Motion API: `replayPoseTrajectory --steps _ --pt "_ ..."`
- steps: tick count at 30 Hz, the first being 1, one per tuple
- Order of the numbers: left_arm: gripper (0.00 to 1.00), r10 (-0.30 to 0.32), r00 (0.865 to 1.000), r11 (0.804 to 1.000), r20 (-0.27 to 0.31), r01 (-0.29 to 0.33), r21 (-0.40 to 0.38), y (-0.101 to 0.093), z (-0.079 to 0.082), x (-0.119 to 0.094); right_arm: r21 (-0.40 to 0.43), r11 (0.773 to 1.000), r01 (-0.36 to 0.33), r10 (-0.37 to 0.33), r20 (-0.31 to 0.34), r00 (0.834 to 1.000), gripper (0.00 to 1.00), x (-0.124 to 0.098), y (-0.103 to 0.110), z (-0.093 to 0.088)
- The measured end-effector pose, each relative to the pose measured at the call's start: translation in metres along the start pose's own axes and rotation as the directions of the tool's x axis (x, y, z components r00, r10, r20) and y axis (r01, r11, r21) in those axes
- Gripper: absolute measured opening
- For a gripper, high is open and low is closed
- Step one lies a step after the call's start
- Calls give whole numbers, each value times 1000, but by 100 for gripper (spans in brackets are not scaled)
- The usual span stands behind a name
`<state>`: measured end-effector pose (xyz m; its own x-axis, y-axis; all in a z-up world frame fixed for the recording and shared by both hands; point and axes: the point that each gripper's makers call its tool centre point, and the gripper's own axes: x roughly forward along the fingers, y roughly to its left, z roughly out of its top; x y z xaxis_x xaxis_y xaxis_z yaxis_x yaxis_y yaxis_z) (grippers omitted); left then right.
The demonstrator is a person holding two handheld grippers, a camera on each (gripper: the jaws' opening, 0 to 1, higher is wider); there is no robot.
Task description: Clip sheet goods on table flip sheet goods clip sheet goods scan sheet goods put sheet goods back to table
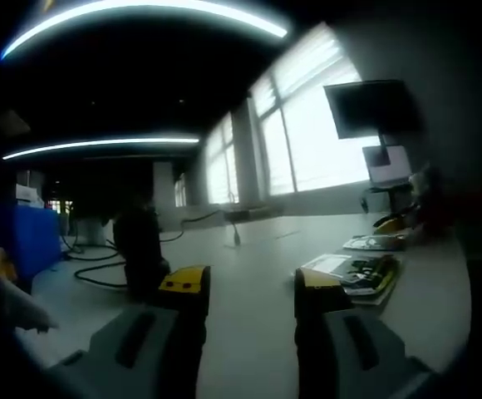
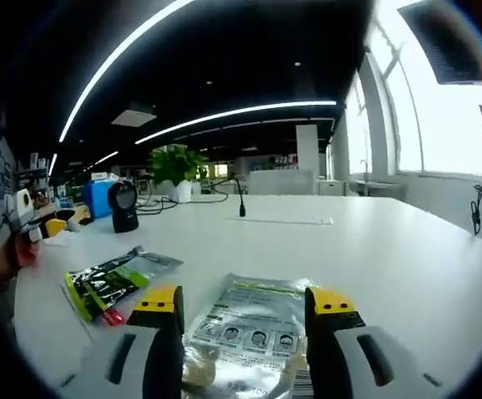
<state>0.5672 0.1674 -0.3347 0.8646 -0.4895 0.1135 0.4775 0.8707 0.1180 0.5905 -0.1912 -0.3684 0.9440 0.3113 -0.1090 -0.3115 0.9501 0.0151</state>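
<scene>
The silver sachet (image 2: 253,328) is being straddled on the desk (image 2: 374,249) by the right claw (image 2: 245,309), wide open and empty, its long axis running away between the jaws.

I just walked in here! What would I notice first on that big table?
A shiny silver foil packet lies flat between the open right gripper's yellow-tipped jaws. Beside it lies a green and black packet, and farther back on the white table stands a black scanner.

Silver packet (image 2: 253,328) with printed faces, green-black packet (image 2: 108,283), white table (image 2: 374,258), yellow-tipped grey hand-held gripper (image 2: 245,309)
</scene>
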Motion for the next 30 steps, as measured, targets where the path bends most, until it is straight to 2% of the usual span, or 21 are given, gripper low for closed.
replayPoseTrajectory --steps 2,5,8,10,13,16,17,18,20,24,30 --pt "33 2 1000 1000 0 -2 0 0 0 0 6 1000 1 -2 61 998 51 -4 2 14" --pt "33 4 1000 1000 0 -4 0 1 0 0 2 1000 -13 12 108 994 52 -9 9 25" --pt "33 7 1000 1000 -3 -7 1 2 -1 0 -34 999 -19 27 245 969 50 -19 20 48" --pt "33 7 1000 1000 -7 -7 0 2 -2 1 -18 999 -42 45 295 955 48 -25 27 54" --pt "33 6 1000 1000 -9 -6 4 1 -2 1 4 999 -46 44 244 969 48 -18 22 40" --pt "33 9 1000 1000 -5 -9 3 2 -1 0 11 999 -37 34 235 972 47 -17 18 30" --pt "33 12 1000 1000 -4 -12 3 2 -1 0 -39 999 0 9 238 971 45 -20 14 31" --pt "33 15 1000 1000 -1 -15 1 3 0 0 -57 998 9 6 258 966 41 -23 14 36" --pt "33 18 1000 1000 0 -18 -2 4 0 0 7 999 -32 28 291 956 40 -25 19 41" --pt "33 11 1000 1000 -7 -10 3 1 -1 0 1 1000 -26 25 280 960 42 -25 18 39" --pt "33 11 1000 1000 -2 -11 5 1 0 0 23 999 -24 17 278 960 36 -25 15 39"
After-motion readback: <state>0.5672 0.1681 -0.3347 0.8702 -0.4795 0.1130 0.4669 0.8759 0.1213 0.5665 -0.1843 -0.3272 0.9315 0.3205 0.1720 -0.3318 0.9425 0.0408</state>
